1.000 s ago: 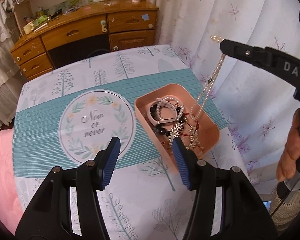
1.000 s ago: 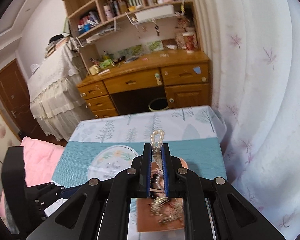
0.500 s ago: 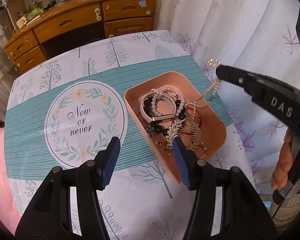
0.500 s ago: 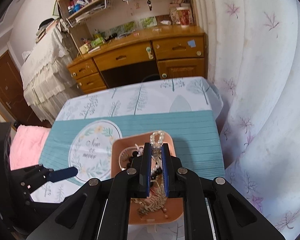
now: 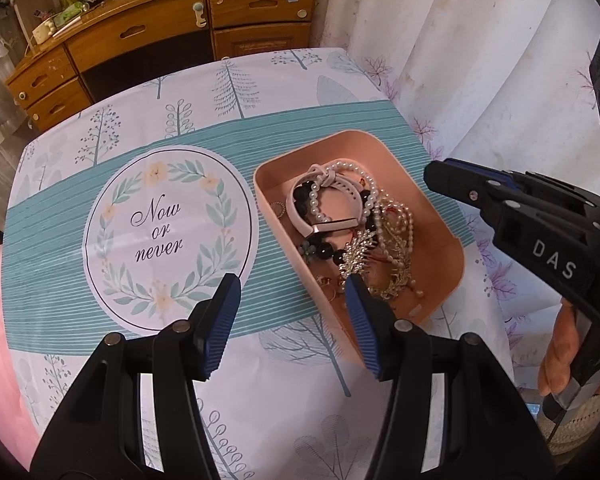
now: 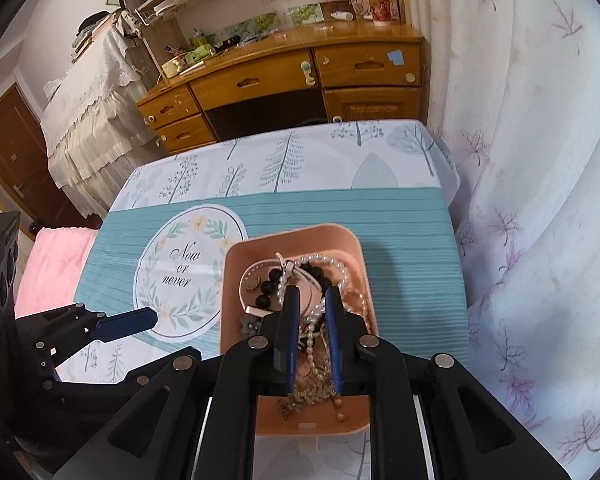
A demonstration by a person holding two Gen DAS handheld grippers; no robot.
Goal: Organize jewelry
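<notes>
A pink tray [image 5: 440, 216] [image 6: 352, 240] on the table holds a heap of jewelry: a pearl necklace [image 5: 400, 220] [image 6: 340, 268], a white wristband [image 5: 300, 204], black beads [image 5: 324, 246] and a gold leaf brooch [image 5: 356, 256]. My right gripper [image 6: 312, 292] hovers just above the tray with its jaws a little apart and empty; it shows in the left wrist view [image 5: 436, 176] over the tray's right rim. My left gripper [image 5: 292, 284] is open and empty above the tray's near left corner.
The table has a tree-print cloth with a teal band and a round "Now or never" emblem [image 5: 168, 236]. A wooden desk [image 5: 160, 24] stands behind the table, a curtain [image 5: 480, 60] hangs on the right, and a pink blanket [image 6: 52, 264] lies on the left.
The right gripper lowered the pearl necklace into the tray and opened, letting it go. The necklace now lies in the tray. The left gripper stayed open.
</notes>
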